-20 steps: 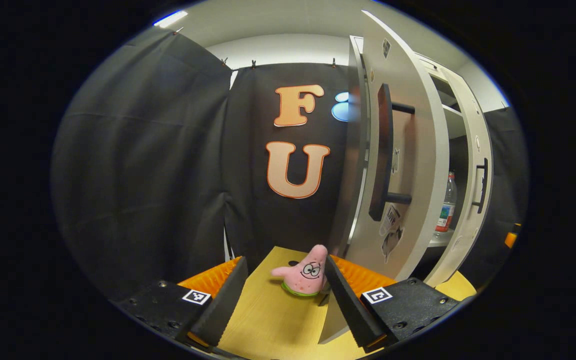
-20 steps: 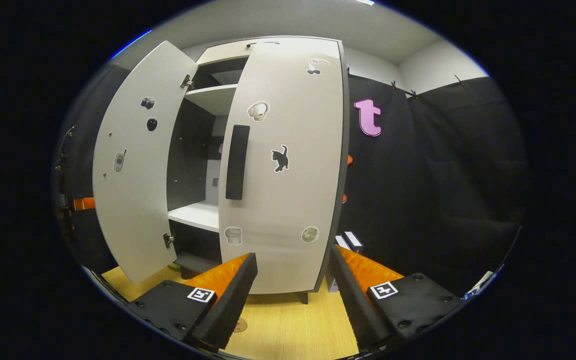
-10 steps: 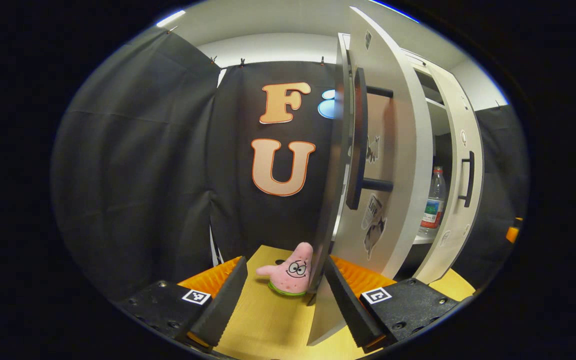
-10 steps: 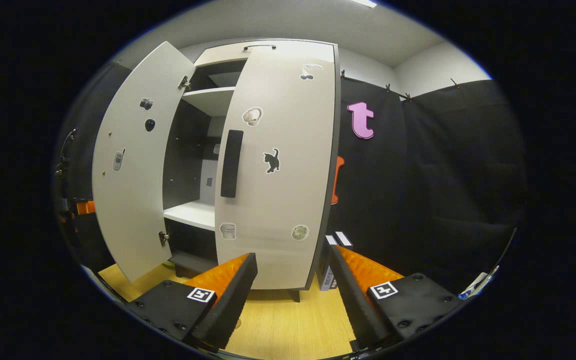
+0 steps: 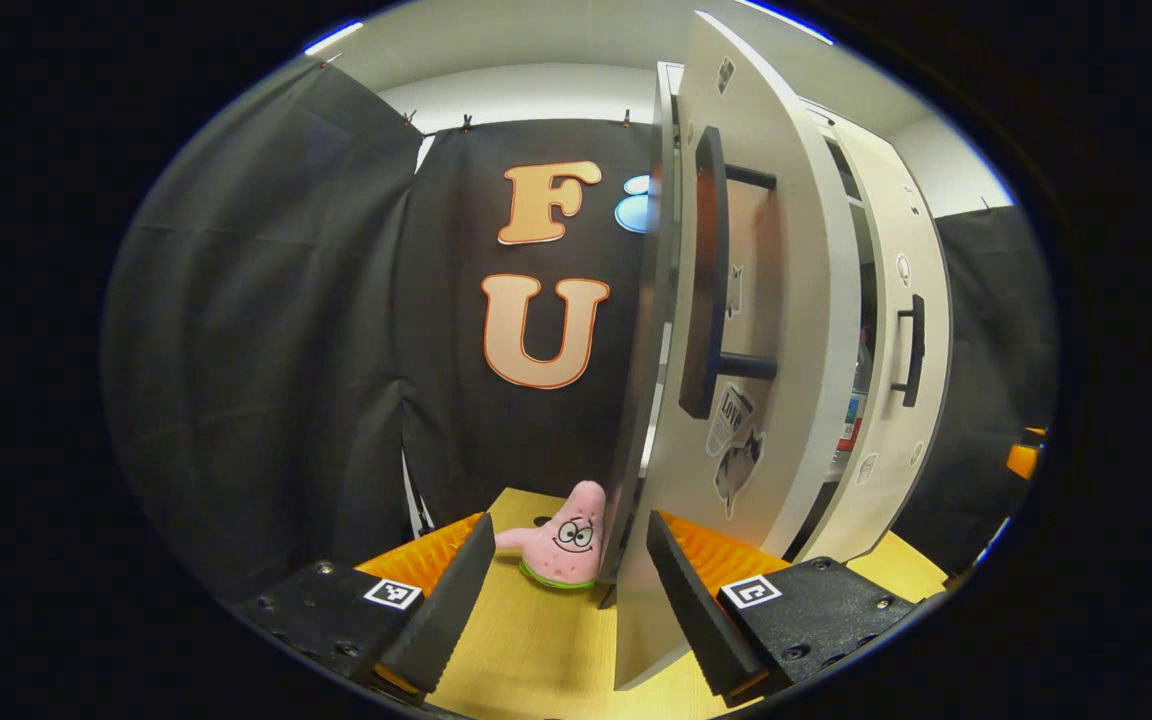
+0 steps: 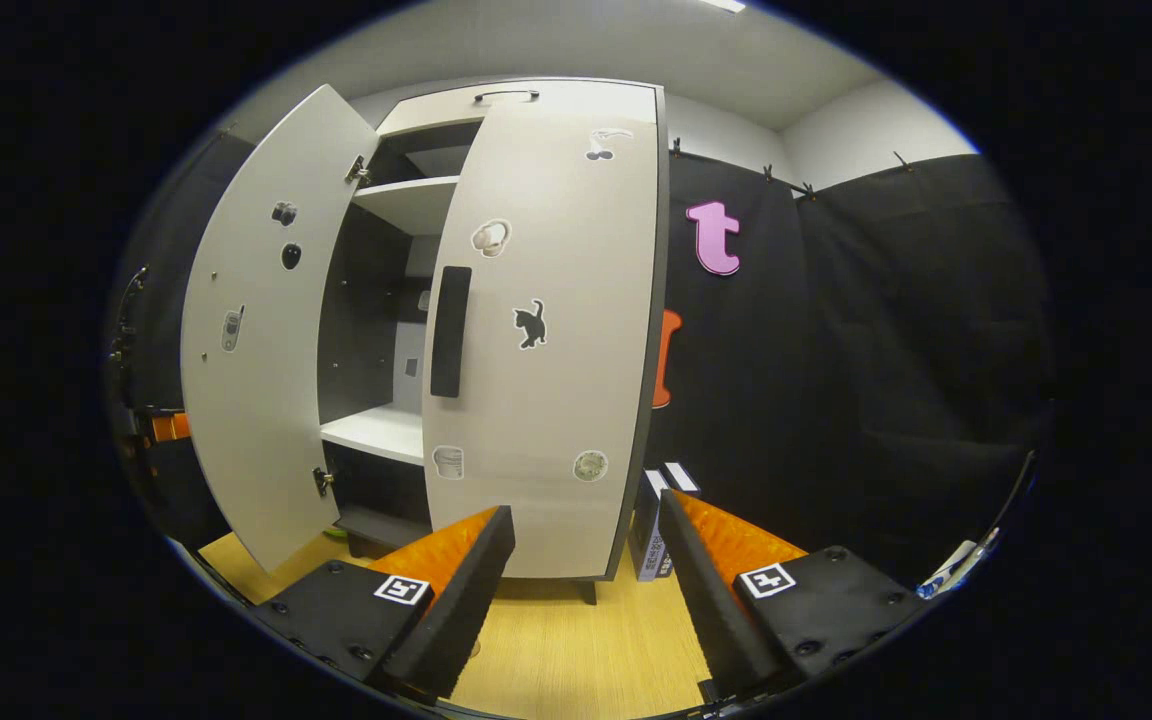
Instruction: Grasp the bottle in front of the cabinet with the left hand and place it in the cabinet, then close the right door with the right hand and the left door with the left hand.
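Note:
In the left gripper view the cabinet's left door (image 5: 786,330) stands open and edge-on, its dark handle (image 5: 706,280) facing me. My left gripper (image 5: 568,535) is open low down, and the door's bottom edge passes just left of its right finger. Through the narrow gap between the doors a sliver of the bottle (image 5: 850,425) shows on the shelf. In the right gripper view the right door (image 6: 546,340) with its handle (image 6: 448,330) is nearly closed, and the left door (image 6: 241,360) hangs wide. My right gripper (image 6: 586,515) is open, a little short of the right door's lower edge.
A pink star plush (image 5: 561,540) sits on the wooden table (image 5: 536,640) beside the left door's edge. A small box (image 6: 651,520) stands right of the cabinet by the black cloth. The white shelf (image 6: 376,435) shows through the opening.
The right door has swung further closed, narrowing the opening. In the left gripper view the left door's edge has shifted toward the fingers and the doors now hide most of the bottle.

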`<state>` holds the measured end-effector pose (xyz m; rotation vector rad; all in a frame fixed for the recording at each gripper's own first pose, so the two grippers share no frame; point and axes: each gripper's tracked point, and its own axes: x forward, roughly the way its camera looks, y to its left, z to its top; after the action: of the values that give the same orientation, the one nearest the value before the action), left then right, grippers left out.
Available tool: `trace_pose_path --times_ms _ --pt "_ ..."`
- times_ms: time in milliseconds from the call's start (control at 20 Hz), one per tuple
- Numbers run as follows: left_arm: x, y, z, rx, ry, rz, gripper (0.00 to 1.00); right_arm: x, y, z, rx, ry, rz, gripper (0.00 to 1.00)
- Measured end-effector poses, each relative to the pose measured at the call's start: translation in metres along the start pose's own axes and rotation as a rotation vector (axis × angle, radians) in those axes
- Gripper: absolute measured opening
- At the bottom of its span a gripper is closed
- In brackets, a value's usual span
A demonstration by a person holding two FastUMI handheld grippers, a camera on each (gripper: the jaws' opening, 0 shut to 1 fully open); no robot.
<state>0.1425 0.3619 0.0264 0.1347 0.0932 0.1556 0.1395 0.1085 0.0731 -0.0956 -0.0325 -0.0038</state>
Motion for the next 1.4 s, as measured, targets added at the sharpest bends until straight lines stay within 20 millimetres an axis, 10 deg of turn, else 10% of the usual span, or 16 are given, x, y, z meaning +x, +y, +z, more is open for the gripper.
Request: trace_pose_path --times_ms 700,1400 --pt "0.017 -0.082 -0.013 -0.008 0.036 -0.097 0.94 0.027 -0.026 0.004 -0.004 -0.019 0.043 0.97" --pt "0.054 -0.118 -0.023 -0.101 0.039 0.009 0.94 0.077 -0.087 0.002 -0.03 -0.024 0.097 0.97"
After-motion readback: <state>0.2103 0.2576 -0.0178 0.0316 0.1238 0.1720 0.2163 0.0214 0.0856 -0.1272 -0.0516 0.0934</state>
